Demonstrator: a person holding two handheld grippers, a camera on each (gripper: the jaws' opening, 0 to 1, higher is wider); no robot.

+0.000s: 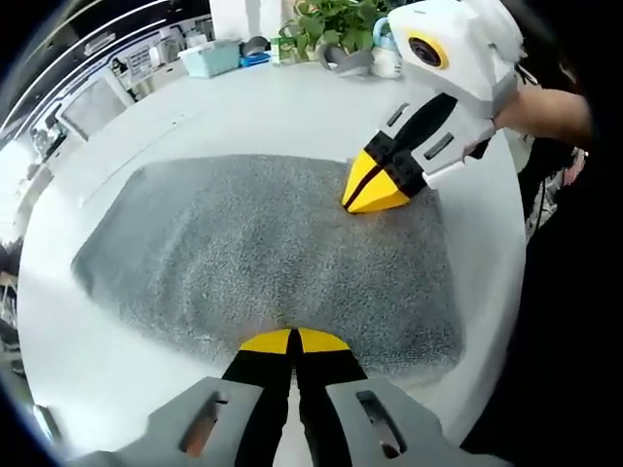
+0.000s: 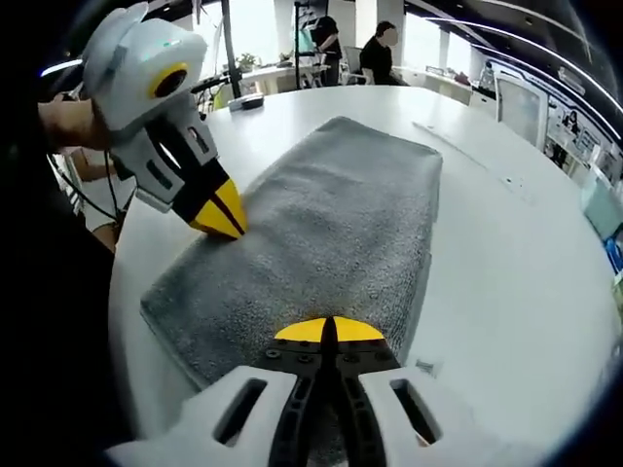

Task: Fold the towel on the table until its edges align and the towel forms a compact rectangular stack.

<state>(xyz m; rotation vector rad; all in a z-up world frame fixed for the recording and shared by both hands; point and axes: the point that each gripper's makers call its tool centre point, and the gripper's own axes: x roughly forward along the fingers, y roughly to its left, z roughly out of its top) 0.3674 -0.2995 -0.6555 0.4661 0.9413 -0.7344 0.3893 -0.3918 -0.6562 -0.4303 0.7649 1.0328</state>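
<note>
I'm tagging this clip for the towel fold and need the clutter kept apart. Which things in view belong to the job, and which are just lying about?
Belongs to the job:
grey towel, lying folded on the white round table
left gripper, jaws shut at the towel's near edge
right gripper, jaws shut on the towel's edge

Just lying about:
potted plant
light blue box

— What does the towel (image 1: 263, 258) look like?
— It is grey and fluffy. It lies flat on the white desk (image 1: 243, 107).
— Is it folded?
— Yes, it looks folded over. In the right gripper view its edge (image 2: 421, 282) is thick, like two layers. It makes a long rectangle.
— Are the corners neat?
— They are round and soft. The sides line up quite well.
</note>
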